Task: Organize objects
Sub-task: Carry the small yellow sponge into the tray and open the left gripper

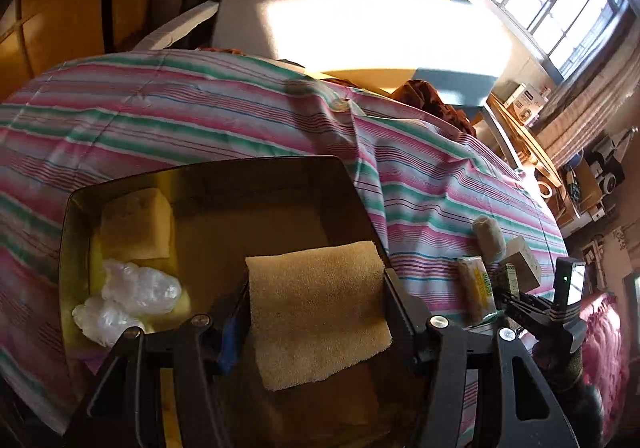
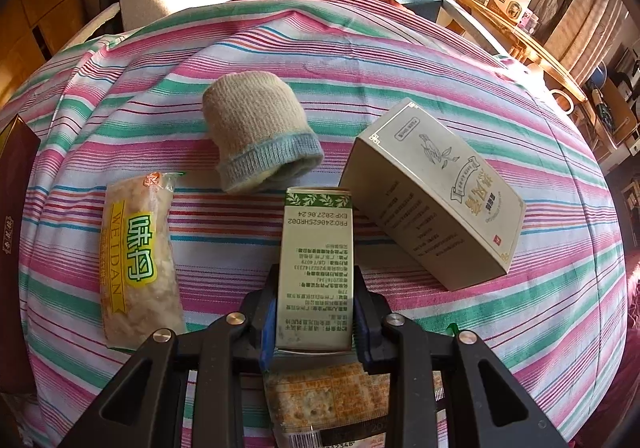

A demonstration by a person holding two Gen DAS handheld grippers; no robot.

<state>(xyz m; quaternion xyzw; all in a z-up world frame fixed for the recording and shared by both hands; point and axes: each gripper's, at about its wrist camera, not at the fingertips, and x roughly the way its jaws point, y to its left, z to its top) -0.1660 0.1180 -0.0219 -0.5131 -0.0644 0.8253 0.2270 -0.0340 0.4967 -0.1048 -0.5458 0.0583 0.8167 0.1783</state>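
The objects are lying scattered on a bed covered by a striped sheet (image 2: 400,59), and some are already sitting in a dark tray (image 1: 80,232). The left tongs (image 1: 316,312) are pinching a tan sponge cloth (image 1: 316,304) over the tray, where a second sponge piece (image 1: 136,224) is resting at ten o'clock and crumpled clear plastic (image 1: 132,296) at eight o'clock. The right tongs (image 2: 314,312) are pressing together on a narrow green-topped box (image 2: 316,272), which is standing out toward twelve o'clock from the jaws. Around it, a snack packet (image 2: 136,252) is lying at nine o'clock, a rolled sock (image 2: 260,135) at eleven o'clock, a larger beige box (image 2: 436,199) at two o'clock, and a cracker packet (image 2: 328,400) is showing just under the jaws.

The risks, as I judge them: the sponge cloth is hanging limp and could be landing half over the tray's near rim if dropped too early. The narrow box is being gripped near one end, so it could be pivoting or slipping, and its far end seems close enough to the beige box to be knocking it while lifting.
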